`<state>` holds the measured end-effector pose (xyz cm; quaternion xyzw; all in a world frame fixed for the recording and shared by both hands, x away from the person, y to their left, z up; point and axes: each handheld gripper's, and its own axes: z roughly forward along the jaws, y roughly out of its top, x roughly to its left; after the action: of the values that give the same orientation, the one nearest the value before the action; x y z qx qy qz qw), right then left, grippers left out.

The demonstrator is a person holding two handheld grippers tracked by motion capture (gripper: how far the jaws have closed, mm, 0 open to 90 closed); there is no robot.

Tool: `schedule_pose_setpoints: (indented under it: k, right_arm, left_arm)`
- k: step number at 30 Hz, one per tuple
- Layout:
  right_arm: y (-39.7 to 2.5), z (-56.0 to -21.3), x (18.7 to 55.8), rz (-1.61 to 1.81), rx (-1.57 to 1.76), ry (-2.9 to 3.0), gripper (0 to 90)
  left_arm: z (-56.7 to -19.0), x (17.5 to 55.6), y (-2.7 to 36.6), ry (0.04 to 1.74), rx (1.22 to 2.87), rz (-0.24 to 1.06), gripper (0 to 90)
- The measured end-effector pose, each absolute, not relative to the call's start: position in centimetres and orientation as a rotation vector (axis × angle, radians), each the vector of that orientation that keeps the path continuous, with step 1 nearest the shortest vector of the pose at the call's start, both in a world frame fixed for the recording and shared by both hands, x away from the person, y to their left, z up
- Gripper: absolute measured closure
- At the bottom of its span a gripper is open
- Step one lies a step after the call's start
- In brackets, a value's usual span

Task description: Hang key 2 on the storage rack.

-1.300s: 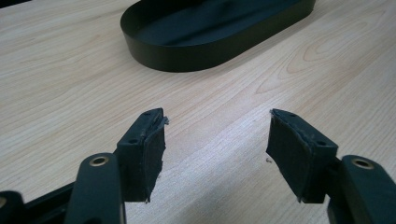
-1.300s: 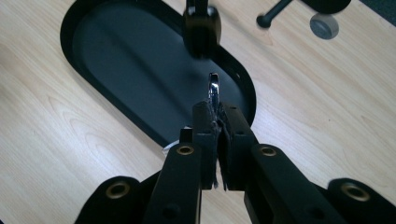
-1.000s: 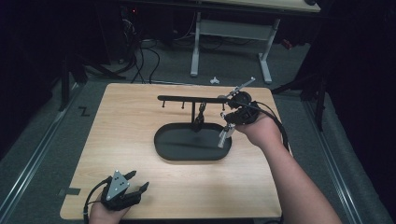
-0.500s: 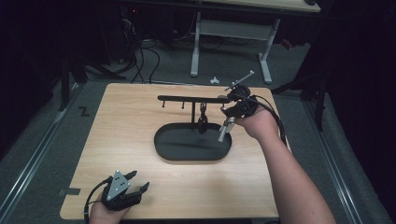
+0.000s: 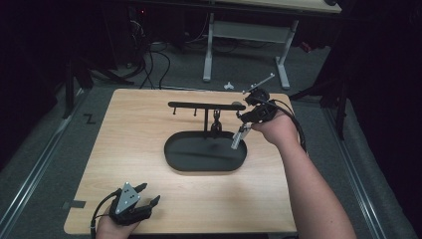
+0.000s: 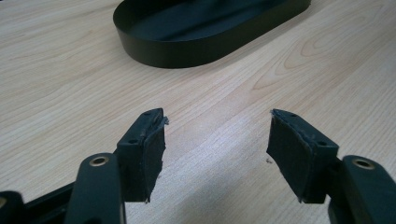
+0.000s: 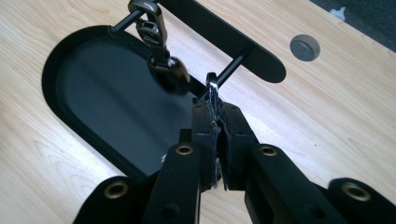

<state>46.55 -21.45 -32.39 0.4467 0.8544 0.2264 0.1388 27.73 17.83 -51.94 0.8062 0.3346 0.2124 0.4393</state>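
Note:
A black stand has an oval tray (image 5: 171, 149) and a horizontal bar (image 5: 199, 105) with pegs under it. A snap-hook keychain (image 5: 216, 122) with a black ball (image 7: 170, 74) hangs from one peg. My right gripper (image 5: 242, 115) is at the bar's right end, shut on a metal ring (image 7: 212, 88). The ring touches the right-hand peg (image 7: 231, 70); whether it is around it I cannot tell. A silver pendant (image 5: 237, 138) dangles below this gripper over the tray's right end. My left gripper (image 5: 149, 192) rests open near the table's front left, its pads (image 6: 149, 154) holding nothing.
The tray wall (image 6: 187, 53) lies ahead of the left gripper across bare wood. A round grommet hole (image 7: 304, 47) sits in the tabletop behind the bar. Beyond the table's far edge are a desk frame (image 5: 244, 35) and floor cables (image 5: 149, 64).
My right gripper has risen slightly and edged left toward the bar's right peg, carrying the ring and pendant. The left gripper has stayed put.

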Motion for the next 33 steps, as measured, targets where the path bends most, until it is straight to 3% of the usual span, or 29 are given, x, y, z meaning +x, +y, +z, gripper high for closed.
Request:
schedule_pose_setpoints:
  k: [11, 21, 30, 33]
  right_arm:
    - [-21.2, -33.2, 47.5, 0.632, 1.298, 2.401, 82.9]
    - [-21.5, -34.7, 46.8, 0.58, 1.344, 2.387, 71.6]
    - [-22.6, -36.8, 45.2, 0.593, 1.396, 2.394, 51.8]
    - [-22.8, -37.9, 44.4, 0.601, 1.393, 2.406, 49.0]
  left_arm:
    - [-51.9, 27.7, 17.8, 0.829, 2.003, 0.53, 37.0]
    - [-51.9, 27.7, 17.7, 0.823, 2.014, 0.515, 36.8]
    - [-52.0, 27.8, 17.4, 0.821, 2.019, 0.509, 36.7]
    - [-52.1, 27.8, 17.4, 0.822, 2.026, 0.508, 36.7]
